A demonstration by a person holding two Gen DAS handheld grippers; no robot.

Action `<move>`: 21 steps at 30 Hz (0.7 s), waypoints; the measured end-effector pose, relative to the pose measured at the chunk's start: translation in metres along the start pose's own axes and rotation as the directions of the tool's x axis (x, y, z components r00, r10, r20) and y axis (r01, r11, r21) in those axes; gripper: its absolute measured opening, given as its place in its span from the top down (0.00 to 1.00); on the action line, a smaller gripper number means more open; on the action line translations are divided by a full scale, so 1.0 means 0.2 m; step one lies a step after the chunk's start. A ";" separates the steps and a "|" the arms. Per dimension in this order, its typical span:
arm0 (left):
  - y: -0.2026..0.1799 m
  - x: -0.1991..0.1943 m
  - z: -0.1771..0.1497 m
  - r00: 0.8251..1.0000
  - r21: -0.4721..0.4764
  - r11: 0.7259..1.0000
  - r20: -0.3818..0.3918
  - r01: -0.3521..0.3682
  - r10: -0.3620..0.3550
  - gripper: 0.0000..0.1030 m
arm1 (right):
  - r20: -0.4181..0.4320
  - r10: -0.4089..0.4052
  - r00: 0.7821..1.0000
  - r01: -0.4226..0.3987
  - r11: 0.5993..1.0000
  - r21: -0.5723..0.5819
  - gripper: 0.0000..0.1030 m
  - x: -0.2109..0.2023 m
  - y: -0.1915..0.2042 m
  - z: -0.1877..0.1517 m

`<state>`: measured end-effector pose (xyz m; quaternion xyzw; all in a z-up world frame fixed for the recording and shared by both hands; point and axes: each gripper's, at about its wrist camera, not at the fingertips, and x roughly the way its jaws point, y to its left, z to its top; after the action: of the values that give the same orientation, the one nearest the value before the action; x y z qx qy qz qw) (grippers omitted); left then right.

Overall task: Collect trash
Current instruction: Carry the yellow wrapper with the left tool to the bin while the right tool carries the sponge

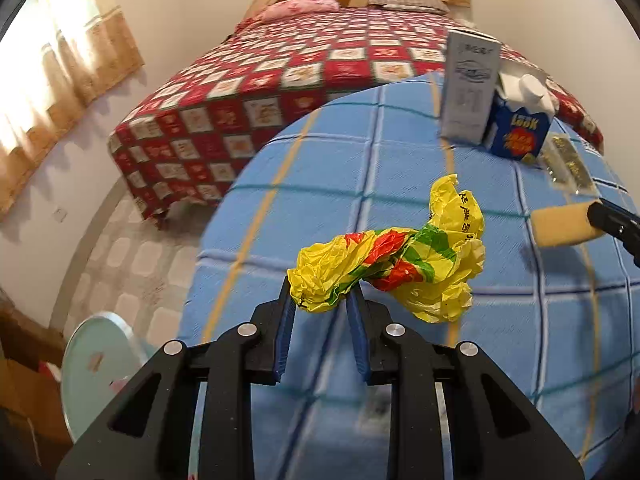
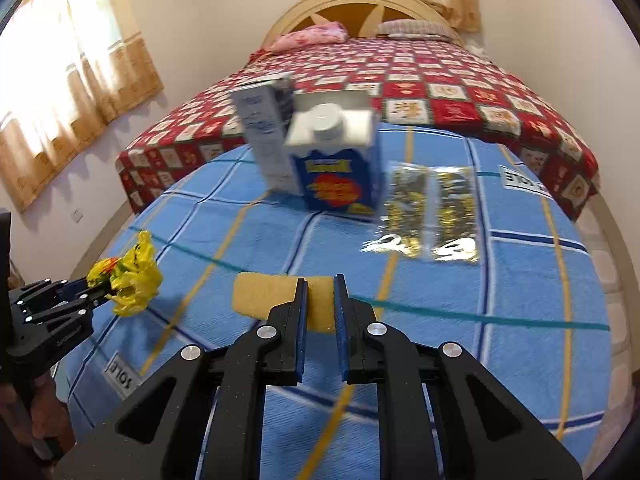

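**Both tongs loaded over the blue cloth**

Our left gripper (image 1: 322, 294) has its blue pads closed down to a narrow gap on one end of a crumpled yellow plastic bag (image 1: 394, 264) with red and green print; the rest of the bag sticks out to the right, and it appears lifted above the blue checked cloth (image 1: 360, 168). In the right wrist view the same bag (image 2: 134, 280) shows at the far left, pinched at the tips of that gripper.

Our right gripper (image 2: 321, 300) is squeezed onto a yellow sponge (image 2: 276, 294), which runs crosswise between the pads and juts out to the left.

Beyond the sponge, a blue carton (image 2: 340, 168) with a white cap stands on the cloth, touching a tall white carton (image 2: 264, 136) behind it. Just right of the blue carton lie two shiny gold-patterned packets (image 2: 432, 208), flat and side by side.

Past the cloth we see a bed with a red and white checked cover (image 2: 440, 80).
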<state>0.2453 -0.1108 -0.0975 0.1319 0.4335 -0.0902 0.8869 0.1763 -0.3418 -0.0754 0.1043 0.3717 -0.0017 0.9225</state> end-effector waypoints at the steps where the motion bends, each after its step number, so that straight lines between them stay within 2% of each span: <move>1: 0.04 -0.02 -0.03 1.000 -0.010 1.000 -0.001 -0.012 0.012 0.75 | 0.002 0.005 1.000 -0.005 1.000 -0.008 0.87 -0.01 0.03 -0.01; 9: 0.26 -0.15 -0.18 0.998 -0.072 0.995 0.007 -0.062 0.063 0.75 | 0.019 0.066 0.998 -0.064 0.995 -0.073 0.87 -0.02 0.30 -0.06; 21: 0.48 -0.32 -0.36 0.992 -0.133 0.984 0.025 -0.121 0.125 0.75 | 0.020 0.144 0.989 -0.140 0.978 -0.153 0.87 -0.04 0.65 -0.13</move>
<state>0.1789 0.0059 -0.0755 0.0984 0.4148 -0.0087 0.9045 0.1633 -0.2108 -0.0642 0.0604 0.3479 0.0906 0.9312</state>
